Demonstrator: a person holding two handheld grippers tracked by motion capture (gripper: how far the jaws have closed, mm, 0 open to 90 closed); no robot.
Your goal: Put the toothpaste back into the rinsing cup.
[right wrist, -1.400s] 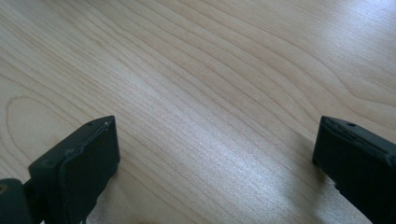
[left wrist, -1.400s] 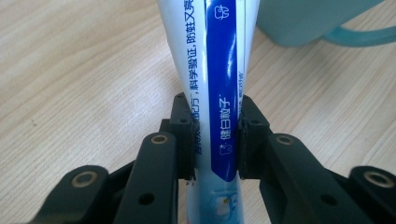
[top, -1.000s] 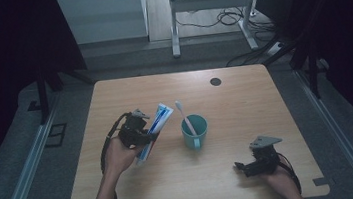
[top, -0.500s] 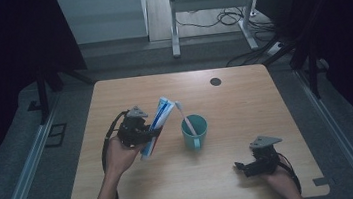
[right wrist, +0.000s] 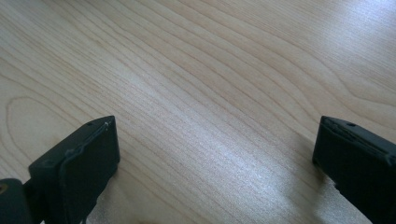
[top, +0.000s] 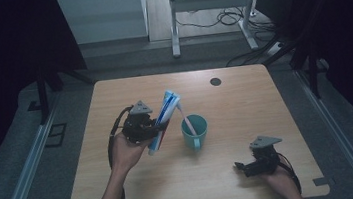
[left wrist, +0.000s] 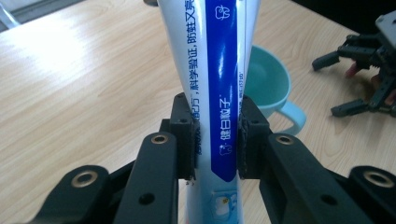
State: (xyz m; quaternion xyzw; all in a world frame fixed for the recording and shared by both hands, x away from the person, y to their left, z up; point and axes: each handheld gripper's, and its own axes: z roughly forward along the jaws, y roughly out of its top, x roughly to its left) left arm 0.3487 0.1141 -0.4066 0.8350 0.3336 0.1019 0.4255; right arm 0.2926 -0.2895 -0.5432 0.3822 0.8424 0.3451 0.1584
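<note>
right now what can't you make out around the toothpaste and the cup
- Toothpaste tube cap end: cut off by the bottom edge of the left gripper view, hidden behind the left gripper in the high view.
- Cup interior: tube blocks it in the left gripper view.
- Toothbrush head: too small in the high view.

Glossy plastic toothpaste tube, smooth teal plastic mug, matt wood-grain table
</note>
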